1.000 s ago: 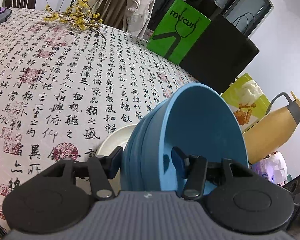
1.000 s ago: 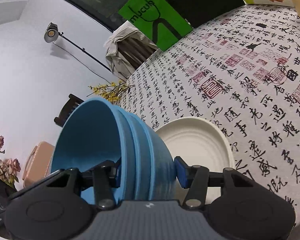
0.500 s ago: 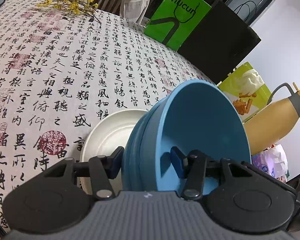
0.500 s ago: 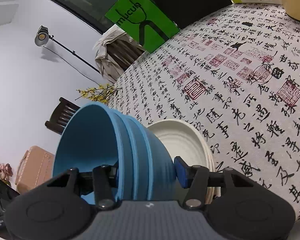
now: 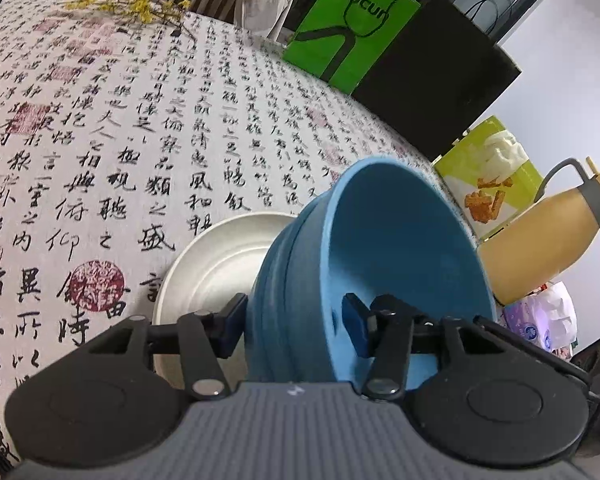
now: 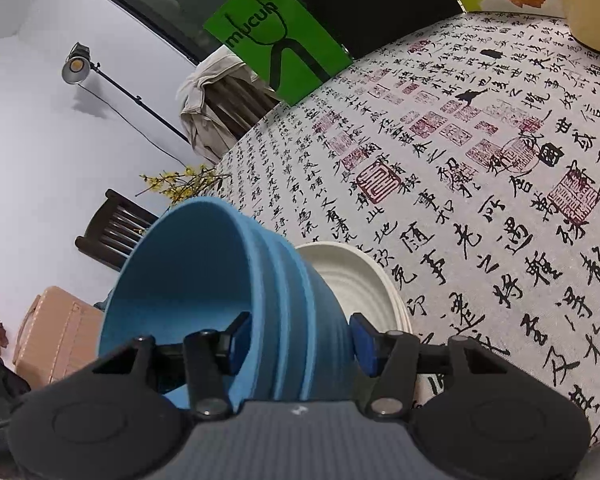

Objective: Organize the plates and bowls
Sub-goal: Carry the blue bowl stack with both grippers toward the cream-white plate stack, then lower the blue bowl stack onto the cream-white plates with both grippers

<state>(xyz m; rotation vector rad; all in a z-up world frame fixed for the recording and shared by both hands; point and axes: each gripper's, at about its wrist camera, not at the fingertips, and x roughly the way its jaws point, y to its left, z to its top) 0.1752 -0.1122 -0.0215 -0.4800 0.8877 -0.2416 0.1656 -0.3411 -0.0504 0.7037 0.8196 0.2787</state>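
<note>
**Bowls gripped from both sides above the plates**

Bowls (image 5: 364, 276), blue and nested in a stack, sit tilted on their side between the two claws; the left claw (image 5: 296, 326) straddles the stack's wall, one finger outside the rims and the other inside the innermost bowl, and its jaws are opening at this moment, the pads still at the wall; the right claw (image 6: 302, 334) spans the opposite wall of the same stack (image 6: 236, 292) the same way, one pad inside the bowl, one against the ribbed outer rims, its jaws opening too; whether the pads still press I cannot tell for sure, though they look in contact. Just ahead of the left claw and partly under the bowls lies a stack of white plates (image 5: 216, 268) on the worktop (image 5: 100, 120), whose cloth is printed with calligraphy; from the right claw the plates (image 6: 352, 280) lie just beyond its right finger. Far ahead of the left claw stands a green bag (image 5: 352, 24); off to its right a yellow jug (image 5: 540, 236).
</note>
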